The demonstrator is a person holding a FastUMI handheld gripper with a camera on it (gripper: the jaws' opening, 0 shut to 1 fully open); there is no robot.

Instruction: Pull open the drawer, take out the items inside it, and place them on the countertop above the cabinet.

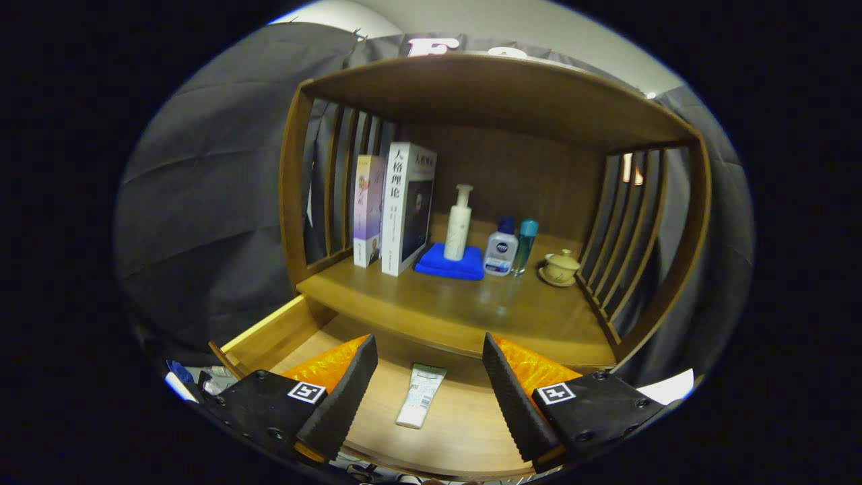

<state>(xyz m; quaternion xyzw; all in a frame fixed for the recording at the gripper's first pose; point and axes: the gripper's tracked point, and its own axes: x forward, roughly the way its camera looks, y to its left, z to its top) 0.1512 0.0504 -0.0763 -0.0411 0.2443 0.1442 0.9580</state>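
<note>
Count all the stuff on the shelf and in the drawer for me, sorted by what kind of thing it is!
Books: 2
Bottles: 3
Blue cloth: 1
Lidded cup on saucer: 1
Tube in the open drawer: 1
Total: 8
The tube lies between the open fingers of the gripper, untouched.

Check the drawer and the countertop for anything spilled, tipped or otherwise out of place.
Nothing stands out. The drawer is pulled open and a tube lies flat inside, between the fingers of the open gripper. On the countertop, the books, pump bottle on its blue cloth, two small bottles and lidded cup all stand upright.
</note>
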